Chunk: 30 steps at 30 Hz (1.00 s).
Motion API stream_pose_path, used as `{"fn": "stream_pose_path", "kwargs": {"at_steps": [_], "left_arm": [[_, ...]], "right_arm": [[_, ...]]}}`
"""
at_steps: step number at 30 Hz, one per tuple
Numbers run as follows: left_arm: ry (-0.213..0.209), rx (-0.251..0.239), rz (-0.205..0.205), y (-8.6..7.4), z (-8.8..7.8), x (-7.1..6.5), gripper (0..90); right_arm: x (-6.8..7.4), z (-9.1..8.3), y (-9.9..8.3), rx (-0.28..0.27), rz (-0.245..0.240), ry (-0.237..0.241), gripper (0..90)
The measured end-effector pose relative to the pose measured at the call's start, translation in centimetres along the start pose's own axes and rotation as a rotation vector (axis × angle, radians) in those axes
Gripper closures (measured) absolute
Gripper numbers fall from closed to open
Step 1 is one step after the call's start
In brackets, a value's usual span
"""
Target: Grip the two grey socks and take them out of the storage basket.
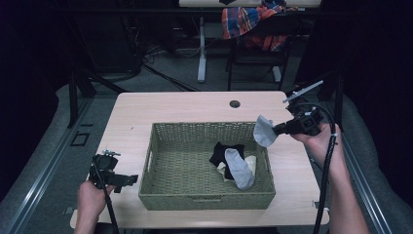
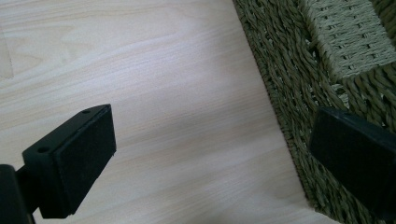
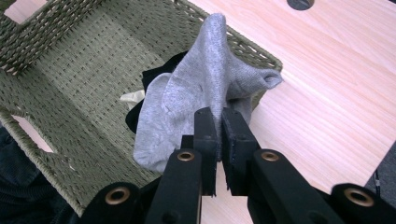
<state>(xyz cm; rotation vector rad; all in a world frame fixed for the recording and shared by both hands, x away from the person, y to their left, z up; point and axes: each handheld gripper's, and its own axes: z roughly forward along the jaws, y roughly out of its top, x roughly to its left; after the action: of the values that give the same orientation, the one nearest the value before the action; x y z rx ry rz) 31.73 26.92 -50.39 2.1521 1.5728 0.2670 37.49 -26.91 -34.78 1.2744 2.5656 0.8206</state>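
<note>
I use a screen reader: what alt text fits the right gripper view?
The right gripper pinches a grey sock over the corner of a woven basket on a light wooden table; dark and pale clothing lies inside.

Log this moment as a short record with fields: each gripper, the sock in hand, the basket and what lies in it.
right gripper: shut on the grey sock, held above the basket's right rim
left gripper: open, empty, over the table beside the basket's left wall
basket: woven, green, at mid table
basket contents: second grey sock, black garment, a pale piece beneath them
</note>
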Motion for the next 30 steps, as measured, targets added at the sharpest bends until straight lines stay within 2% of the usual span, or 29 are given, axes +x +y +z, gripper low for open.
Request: {"fn": "stream_pose_path", "kwargs": {"at_steps": [13, 30], "left_arm": [[0.005, 0.003, 0.005, 0.0, 0.0, -0.2, 1.0], [0.008, 0.005, 0.009, 0.0, 0.0, -0.2, 1.1]], "right_arm": [[-2.2, -1.2, -1.3, -0.014, 0.063, -0.047, 85.3], [-4.2, -1.6, -2.5, -0.003, 0.121, -0.085, 85.5]]}}
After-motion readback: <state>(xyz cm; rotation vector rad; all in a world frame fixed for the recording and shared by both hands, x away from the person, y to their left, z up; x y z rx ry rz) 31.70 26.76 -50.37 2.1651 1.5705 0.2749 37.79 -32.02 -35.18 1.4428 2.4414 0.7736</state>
